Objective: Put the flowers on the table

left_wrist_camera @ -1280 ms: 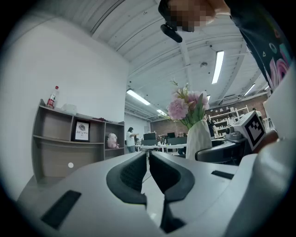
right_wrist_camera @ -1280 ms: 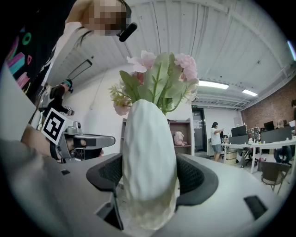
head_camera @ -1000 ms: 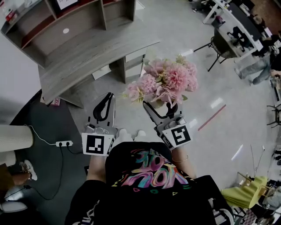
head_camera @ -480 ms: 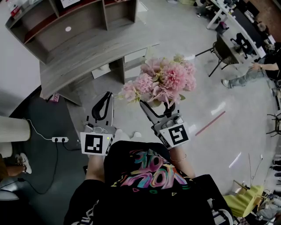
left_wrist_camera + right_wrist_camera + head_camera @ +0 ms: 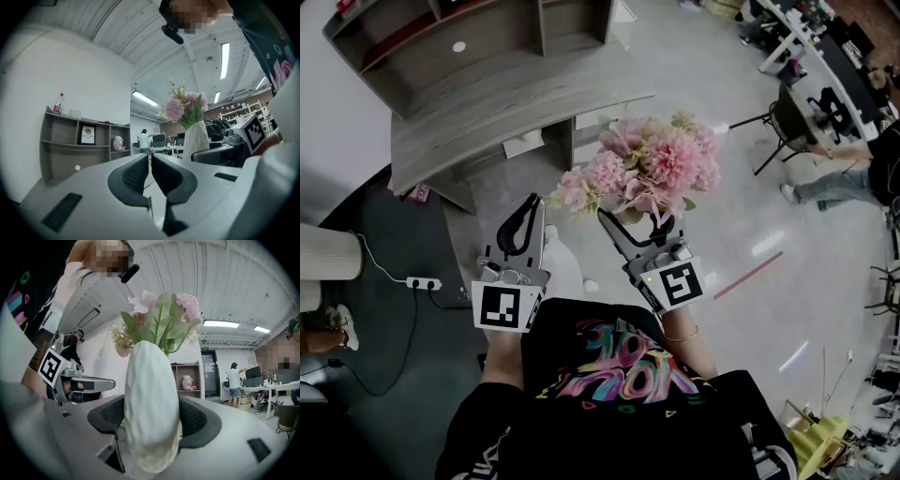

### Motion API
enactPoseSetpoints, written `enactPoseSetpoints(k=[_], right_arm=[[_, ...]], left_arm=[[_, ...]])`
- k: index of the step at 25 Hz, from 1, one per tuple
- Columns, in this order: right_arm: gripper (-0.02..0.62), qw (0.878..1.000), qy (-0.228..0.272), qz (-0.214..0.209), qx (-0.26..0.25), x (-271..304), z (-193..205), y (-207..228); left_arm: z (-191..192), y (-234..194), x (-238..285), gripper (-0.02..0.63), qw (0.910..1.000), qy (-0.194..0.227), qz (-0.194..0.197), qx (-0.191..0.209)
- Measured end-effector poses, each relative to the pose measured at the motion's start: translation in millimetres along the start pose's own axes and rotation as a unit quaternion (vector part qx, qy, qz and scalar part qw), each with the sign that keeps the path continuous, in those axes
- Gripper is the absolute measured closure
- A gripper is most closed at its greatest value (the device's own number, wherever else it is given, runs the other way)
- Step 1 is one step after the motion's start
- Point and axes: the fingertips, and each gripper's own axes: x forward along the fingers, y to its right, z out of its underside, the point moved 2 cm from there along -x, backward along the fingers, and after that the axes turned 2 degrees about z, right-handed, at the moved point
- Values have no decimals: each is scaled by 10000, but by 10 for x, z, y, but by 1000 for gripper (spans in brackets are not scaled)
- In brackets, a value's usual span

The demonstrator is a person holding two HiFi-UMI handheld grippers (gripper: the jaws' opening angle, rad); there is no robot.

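Grey wooden desk (image 5: 506, 103) ahead: the right gripper (image 5: 636, 223) pinches a white vase (image 5: 151, 408) of pink flowers (image 5: 652, 169) upright over the floor. The left gripper (image 5: 532, 202) is empty, jaws pressed together. Best kept level, then lowered onto bare desktop.

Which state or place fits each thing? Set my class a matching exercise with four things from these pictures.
Things:
1. left gripper
2. white vase
3. pink flowers
4. power strip

States or places:
A. lies on the dark floor at the person's left
B. clamped in the right gripper
C. jaws together, nothing between them
D. stand out of the vase's top

Pairs: 1-C, 2-B, 3-D, 4-A
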Motion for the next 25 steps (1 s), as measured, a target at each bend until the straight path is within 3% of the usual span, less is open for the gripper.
enactPoseSetpoints(k=[6, 10, 25], right_arm=[[230, 9999, -115, -58, 5, -17, 101, 17], [230, 10000, -58, -3, 22, -106, 78, 71], [230, 9994, -83, 313, -134, -85, -68, -43]], left_arm=[[68, 30, -46, 569, 9997, -117, 32, 207], [27, 148, 12, 569, 10000, 72, -18, -41], [-149, 14, -111, 569, 9994, 187, 282, 11]])
